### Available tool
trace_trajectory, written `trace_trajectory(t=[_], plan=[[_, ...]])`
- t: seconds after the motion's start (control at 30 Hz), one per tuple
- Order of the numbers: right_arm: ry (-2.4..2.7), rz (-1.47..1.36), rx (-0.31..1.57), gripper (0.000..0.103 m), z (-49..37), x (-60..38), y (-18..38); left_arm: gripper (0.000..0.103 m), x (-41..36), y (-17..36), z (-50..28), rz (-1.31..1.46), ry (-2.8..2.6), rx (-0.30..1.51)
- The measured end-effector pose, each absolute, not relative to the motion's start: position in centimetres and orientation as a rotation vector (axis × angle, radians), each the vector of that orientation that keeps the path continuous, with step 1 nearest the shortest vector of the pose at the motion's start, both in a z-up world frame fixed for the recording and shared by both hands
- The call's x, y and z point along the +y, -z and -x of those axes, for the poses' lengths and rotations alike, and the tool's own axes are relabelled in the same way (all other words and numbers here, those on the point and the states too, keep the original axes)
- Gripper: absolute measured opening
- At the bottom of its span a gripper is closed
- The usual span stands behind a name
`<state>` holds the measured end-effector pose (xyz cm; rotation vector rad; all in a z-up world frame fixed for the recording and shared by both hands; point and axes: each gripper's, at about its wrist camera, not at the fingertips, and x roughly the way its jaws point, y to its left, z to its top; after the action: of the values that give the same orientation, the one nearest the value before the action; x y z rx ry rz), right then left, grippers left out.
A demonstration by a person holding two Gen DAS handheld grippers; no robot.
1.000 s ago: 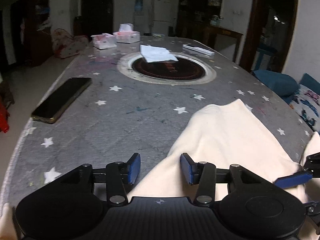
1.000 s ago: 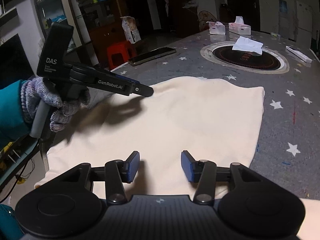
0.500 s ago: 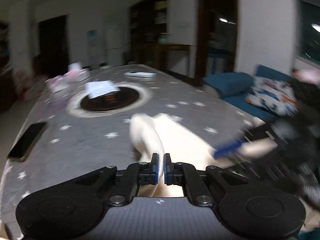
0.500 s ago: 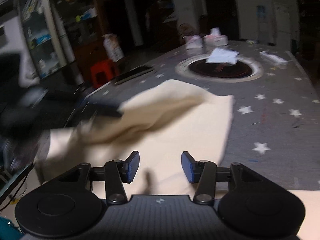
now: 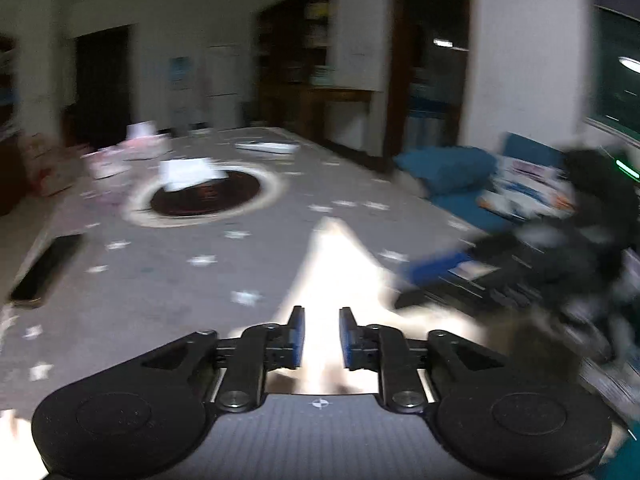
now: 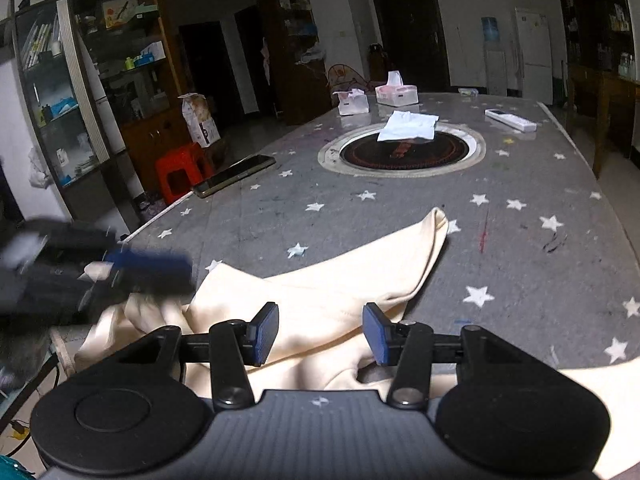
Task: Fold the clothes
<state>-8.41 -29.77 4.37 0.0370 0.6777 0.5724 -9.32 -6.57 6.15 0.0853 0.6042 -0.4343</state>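
Observation:
A cream garment (image 6: 352,280) lies bunched and folded over on the near part of the star-patterned table (image 6: 520,280), one corner pointing toward the middle. My right gripper (image 6: 320,334) hovers open just above it, nothing between its pads. The left gripper (image 6: 152,266) shows as a dark blur at the garment's left edge. In the left wrist view, which is motion-blurred, my left gripper (image 5: 322,338) has its jaws partly apart over the cream garment (image 5: 332,264). The right gripper (image 5: 434,268) is a blur to its right.
A phone (image 6: 236,176) lies near the table's left edge. Mid-table is a round hotplate ring (image 6: 404,152) with a white cloth (image 6: 408,126) on it. Tissue boxes (image 6: 396,94) and a remote (image 6: 510,120) sit farther back. A red stool (image 6: 180,172) stands left of the table.
My left gripper shut on the garment's left side, swept it over to the right into a fold, and its jaws have now parted. The right gripper stayed open over the cloth.

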Motion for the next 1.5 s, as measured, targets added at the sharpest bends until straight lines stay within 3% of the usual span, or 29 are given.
trace_trajectory(t=[0.1,0.17,0.2,0.23,0.33,0.73,1.0,1.1,1.17,1.33,1.4,1.5], plan=[[-0.584,-0.042,0.680,0.047,8.8,-29.7,-4.3,0.036,-6.0,-5.1,6.5,-0.046,0.349,0.703],[-0.592,-0.039,0.679,0.047,9.0,-29.6,-4.4,0.051,-5.8,-4.3,5.3,-0.021,0.339,0.773],[-0.595,-0.037,0.679,0.047,9.2,-29.5,-4.4,0.051,-5.7,-3.8,4.8,-0.004,0.344,0.804],[-0.598,-0.035,0.680,0.047,9.3,-29.5,-4.4,0.049,-5.5,-3.5,4.4,0.008,0.356,0.822],[-0.604,-0.026,0.681,0.047,9.4,-29.2,-4.4,0.012,-5.4,-3.1,4.1,0.023,0.408,0.841],[-0.620,-0.014,0.701,0.047,9.8,-28.6,-4.1,0.008,-2.4,-7.0,-0.6,-0.143,0.239,0.617],[-0.619,0.008,0.743,0.048,9.6,-27.9,-3.2,0.009,0.9,-3.8,-5.1,-0.179,0.076,0.673],[-0.619,0.026,0.750,0.048,9.2,-27.8,-3.4,0.014,2.1,-2.1,-6.4,-0.173,0.028,0.720],[-0.620,0.039,0.747,0.049,8.7,-27.7,-3.7,0.025,3.0,-2.0,-6.0,-0.157,0.012,0.715],[-0.629,0.076,0.733,0.065,6.7,-26.7,-4.4,0.047,5.4,-3.9,-3.7,-0.096,-0.017,0.680],[-0.632,0.063,0.739,0.078,5.9,-26.2,-4.3,0.048,6.6,-4.8,-2.2,-0.071,-0.041,0.664],[-0.648,0.076,0.738,0.083,5.5,-25.0,-3.8,0.057,8.8,-5.8,1.0,-0.018,-0.081,0.640]])
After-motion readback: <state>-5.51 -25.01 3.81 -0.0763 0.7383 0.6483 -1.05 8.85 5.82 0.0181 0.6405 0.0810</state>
